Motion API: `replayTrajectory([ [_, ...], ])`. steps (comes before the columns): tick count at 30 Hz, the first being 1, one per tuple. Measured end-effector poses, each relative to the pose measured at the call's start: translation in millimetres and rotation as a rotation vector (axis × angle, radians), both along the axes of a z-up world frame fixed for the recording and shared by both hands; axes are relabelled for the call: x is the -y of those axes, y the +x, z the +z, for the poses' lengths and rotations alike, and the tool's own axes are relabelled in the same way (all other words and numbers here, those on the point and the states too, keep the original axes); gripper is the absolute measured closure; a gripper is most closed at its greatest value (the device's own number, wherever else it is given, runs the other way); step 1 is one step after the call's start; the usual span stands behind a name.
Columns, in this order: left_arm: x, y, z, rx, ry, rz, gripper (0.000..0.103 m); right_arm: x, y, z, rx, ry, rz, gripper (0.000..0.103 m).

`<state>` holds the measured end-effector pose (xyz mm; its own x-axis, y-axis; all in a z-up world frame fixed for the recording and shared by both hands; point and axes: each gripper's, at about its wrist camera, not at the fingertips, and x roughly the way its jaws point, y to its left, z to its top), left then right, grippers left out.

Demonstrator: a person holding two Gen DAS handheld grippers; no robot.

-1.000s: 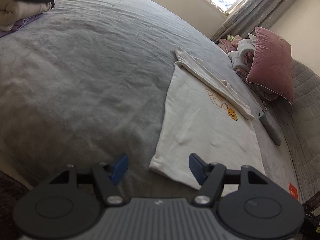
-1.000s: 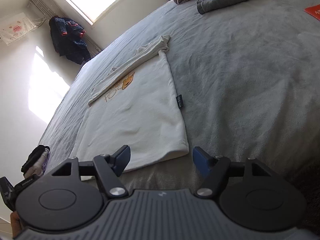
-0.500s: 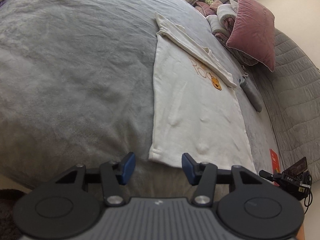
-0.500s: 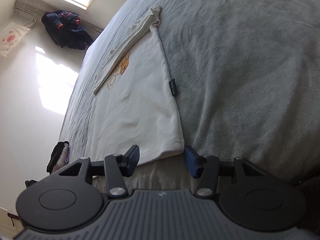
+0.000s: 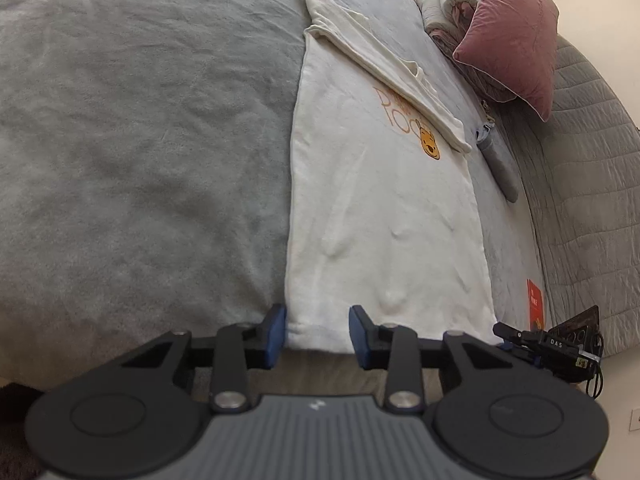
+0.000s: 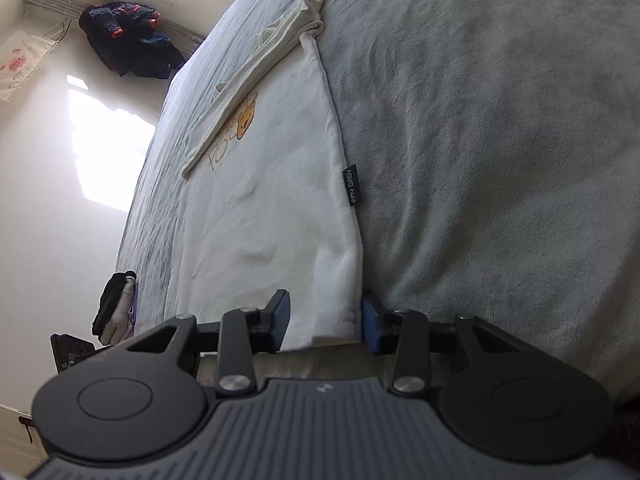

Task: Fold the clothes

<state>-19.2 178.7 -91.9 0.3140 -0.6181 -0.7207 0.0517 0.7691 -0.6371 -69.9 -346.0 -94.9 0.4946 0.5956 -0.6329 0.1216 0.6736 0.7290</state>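
Note:
A cream T-shirt (image 5: 384, 208) with an orange bear print lies flat on the grey bed cover (image 5: 140, 140), its sleeves folded in along the far end. My left gripper (image 5: 317, 330) straddles the shirt's near left hem corner; its jaws are closing and a gap still shows beside the cloth. In the right wrist view the same T-shirt (image 6: 260, 216) runs away from me, a black side tag on its right edge. My right gripper (image 6: 325, 320) is at the near right hem corner, jaws closing with the corner between the blue pads, not pinched.
A pink cushion (image 5: 516, 28) and bundled bedding lie at the head of the bed, with a grey rolled item (image 5: 500, 164) beside the shirt. A red card (image 5: 536, 304) lies near the quilted edge. Folded clothes (image 6: 116, 308) sit far left; dark garments (image 6: 128, 40) hang on the wall.
Both grippers have moved forward and tipped down to the shirt's near hem. Their jaws have narrowed steadily, and each now has a hem corner between its pads.

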Motion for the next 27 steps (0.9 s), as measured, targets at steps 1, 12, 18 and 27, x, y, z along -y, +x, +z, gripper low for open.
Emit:
replayTrajectory([
  [1,2.5,0.2,-0.5,-0.002,0.000,-0.015,0.074,0.9,0.2,0.2,-0.005,0.001,0.016,0.066],
  [12,-11.0,0.1,-14.2,0.026,-0.175,-0.019,0.092,-3.9,17.2,-5.9,0.032,0.099,0.141,0.092],
  [18,-29.1,-2.0,-17.7,0.088,-0.403,0.080,0.093,-7.4,24.4,-6.7,0.086,0.245,0.128,0.092],
  [27,-30.4,24.5,-35.0,0.066,-0.532,0.253,0.093,17.8,41.1,-5.4,0.137,0.391,-0.045,0.092],
])
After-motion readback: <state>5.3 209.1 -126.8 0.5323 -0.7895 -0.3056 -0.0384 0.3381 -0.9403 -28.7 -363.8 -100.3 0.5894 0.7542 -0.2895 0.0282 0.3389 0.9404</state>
